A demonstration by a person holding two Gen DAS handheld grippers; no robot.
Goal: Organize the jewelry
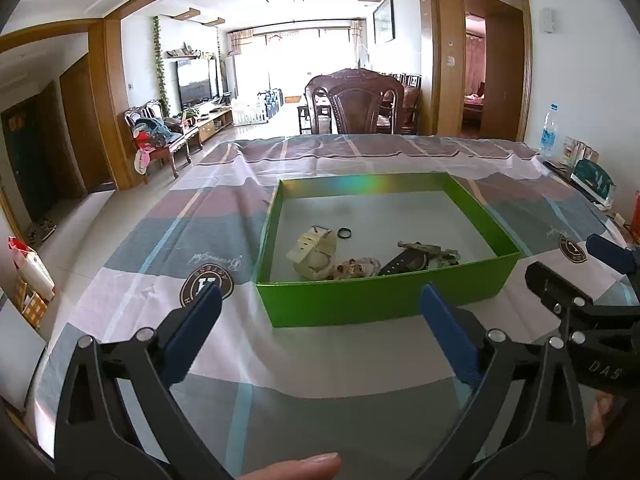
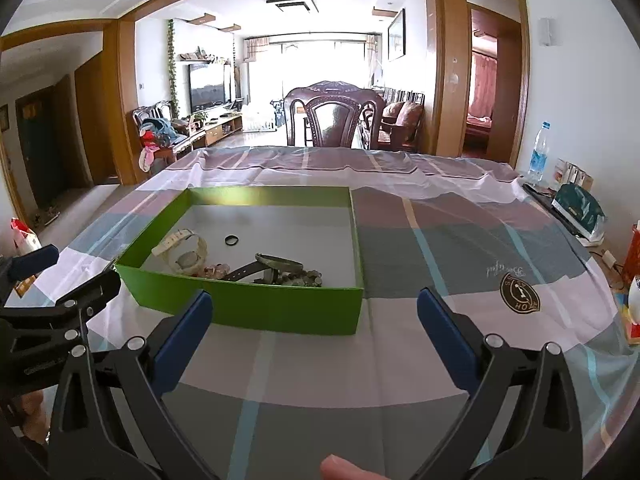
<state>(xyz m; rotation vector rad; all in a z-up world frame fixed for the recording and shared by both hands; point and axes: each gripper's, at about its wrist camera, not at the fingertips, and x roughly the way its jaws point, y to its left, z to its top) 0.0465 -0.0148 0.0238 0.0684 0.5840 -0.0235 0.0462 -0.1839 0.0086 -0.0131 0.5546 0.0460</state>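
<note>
A shallow green box [image 1: 269,216] [image 2: 248,310] stands on the checked tablecloth. In it lie a cream watch [image 1: 314,254] [image 2: 184,252], a small black ring [image 1: 345,233] [image 2: 232,241], a pale beaded bracelet [image 1: 356,268] [image 2: 216,270], a black-strapped watch [image 1: 400,265] [image 2: 244,270] and a bronze bangle [image 1: 432,254] [image 2: 280,262]. My left gripper [image 1: 320,296] [image 2: 80,266] hangs open just short of the box's near wall, with nothing between its blue pads. My right gripper [image 2: 315,296] [image 1: 568,256] is open too, off the box's near right corner, and holds nothing.
A dark wooden chair [image 1: 354,108] stands at the table's far edge. A water bottle [image 2: 538,152], a teal bag [image 2: 580,208] and small packets crowd the right edge. A person's fingertip [image 1: 304,466] shows at the bottom. Checked cloth [image 2: 460,240] spreads right of the box.
</note>
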